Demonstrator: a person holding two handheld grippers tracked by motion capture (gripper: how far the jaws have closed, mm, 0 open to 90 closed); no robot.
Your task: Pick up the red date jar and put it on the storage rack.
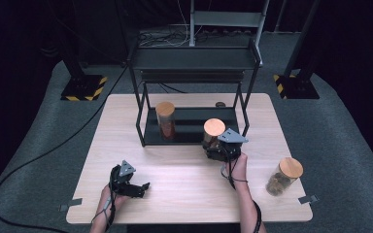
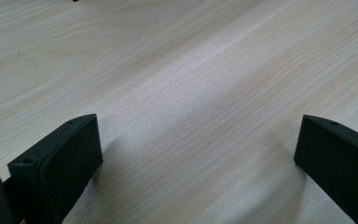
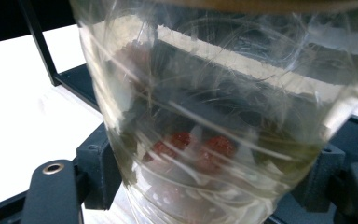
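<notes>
A clear glass jar [image 1: 213,132] with a wooden lid and red pieces inside hangs at the front right corner of the black rack's lower shelf [image 1: 194,121]. My right gripper [image 1: 214,145] is shut on it. In the right gripper view the jar [image 3: 214,93] stands close between the two black jaws, and both pads press on its lower wall. My left gripper [image 1: 143,188] rests low over the table [image 1: 184,184] near the front left, open. In the left gripper view it [image 2: 198,154] has bare wood between its wide-set jaws.
A second lidded jar [image 1: 165,120] stands on the left of the lower shelf. A third jar [image 1: 284,176] with brownish contents sits on the table at the front right. The rack's upper shelf [image 1: 194,58] overhangs the lower one. A small dark object [image 1: 220,104] lies behind the rack.
</notes>
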